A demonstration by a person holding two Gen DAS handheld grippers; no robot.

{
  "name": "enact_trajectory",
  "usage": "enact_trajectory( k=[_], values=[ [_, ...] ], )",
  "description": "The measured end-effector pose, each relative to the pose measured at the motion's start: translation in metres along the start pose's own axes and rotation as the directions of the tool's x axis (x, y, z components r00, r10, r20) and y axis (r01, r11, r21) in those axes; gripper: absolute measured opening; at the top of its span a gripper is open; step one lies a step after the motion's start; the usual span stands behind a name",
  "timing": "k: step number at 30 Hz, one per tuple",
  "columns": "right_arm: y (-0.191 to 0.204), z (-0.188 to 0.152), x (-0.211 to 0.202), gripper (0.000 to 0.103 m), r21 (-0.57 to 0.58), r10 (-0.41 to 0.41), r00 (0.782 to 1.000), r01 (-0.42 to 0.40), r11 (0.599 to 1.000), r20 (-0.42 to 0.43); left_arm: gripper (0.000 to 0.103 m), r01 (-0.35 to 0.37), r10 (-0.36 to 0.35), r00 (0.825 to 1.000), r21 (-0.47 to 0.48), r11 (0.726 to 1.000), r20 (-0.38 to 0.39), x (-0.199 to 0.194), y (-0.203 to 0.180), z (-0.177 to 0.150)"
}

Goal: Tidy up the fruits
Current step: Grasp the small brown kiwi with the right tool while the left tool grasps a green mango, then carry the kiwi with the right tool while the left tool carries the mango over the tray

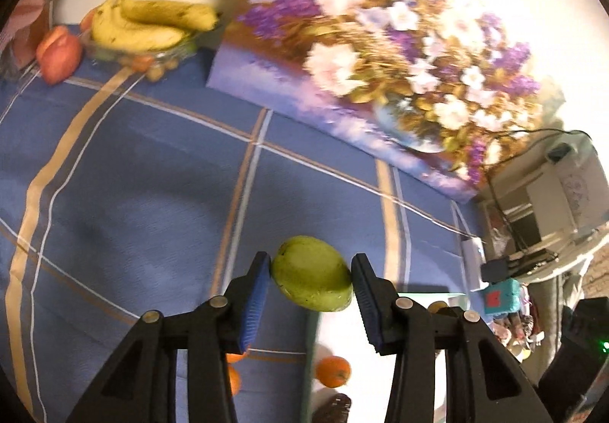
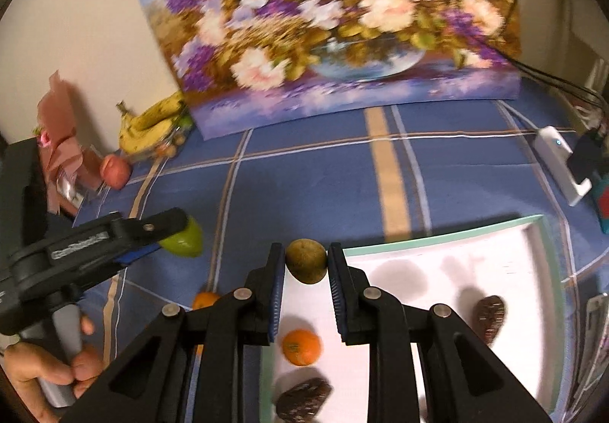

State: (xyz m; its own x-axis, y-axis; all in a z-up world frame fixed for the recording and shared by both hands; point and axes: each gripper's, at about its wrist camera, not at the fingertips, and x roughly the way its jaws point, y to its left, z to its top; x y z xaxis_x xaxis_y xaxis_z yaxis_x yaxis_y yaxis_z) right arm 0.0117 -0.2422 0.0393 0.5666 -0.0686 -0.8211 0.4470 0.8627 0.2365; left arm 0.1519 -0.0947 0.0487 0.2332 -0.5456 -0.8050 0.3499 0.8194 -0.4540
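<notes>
Both grippers are loaded: left gripper fingers clench a green mango above the surface; right gripper fingers clench a kiwi over the white tray's rim, where an orange rests. Risk: rounded fruit slipping from narrow pad contact, or releasing outside the tray.

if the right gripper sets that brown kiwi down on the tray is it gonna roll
Probably a little: the kiwi is egg-shaped, and the tray looks smooth and flat. It likely rocks onto its long side, then stops. It looks small and firm, pinched in the right gripper.
</notes>
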Motion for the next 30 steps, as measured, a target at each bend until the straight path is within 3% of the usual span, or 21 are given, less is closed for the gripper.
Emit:
enact_trajectory(
  k=[8,18,25,30],
  values=[
    [-0.041,0.008,-0.031,0.024,0.069,-0.081,0.995,0.077,0.995,0.056,0.046,0.048,-0.046,0.998,0.079,0.996,-0.030,0.008,-0.039,-0.012],
    [-0.074,0.009,-0.044,0.024,0.107,-0.130,0.989,0.123,0.987,0.065,0.046,0.031,-0.018,0.997,0.166,0.986,-0.081,0.028,-0.072,-0.030],
    [-0.086,0.002,-0.022,0.024,0.114,-0.139,0.990,0.138,0.984,-0.002,0.046,0.001,0.027,0.988,0.179,0.984,-0.152,0.059,-0.071,-0.043],
    [-0.095,-0.010,0.009,0.024,0.127,-0.143,0.985,0.156,0.980,-0.100,0.046,-0.024,0.059,0.978,0.176,0.984,-0.199,0.080,-0.063,-0.053]
  ],
)
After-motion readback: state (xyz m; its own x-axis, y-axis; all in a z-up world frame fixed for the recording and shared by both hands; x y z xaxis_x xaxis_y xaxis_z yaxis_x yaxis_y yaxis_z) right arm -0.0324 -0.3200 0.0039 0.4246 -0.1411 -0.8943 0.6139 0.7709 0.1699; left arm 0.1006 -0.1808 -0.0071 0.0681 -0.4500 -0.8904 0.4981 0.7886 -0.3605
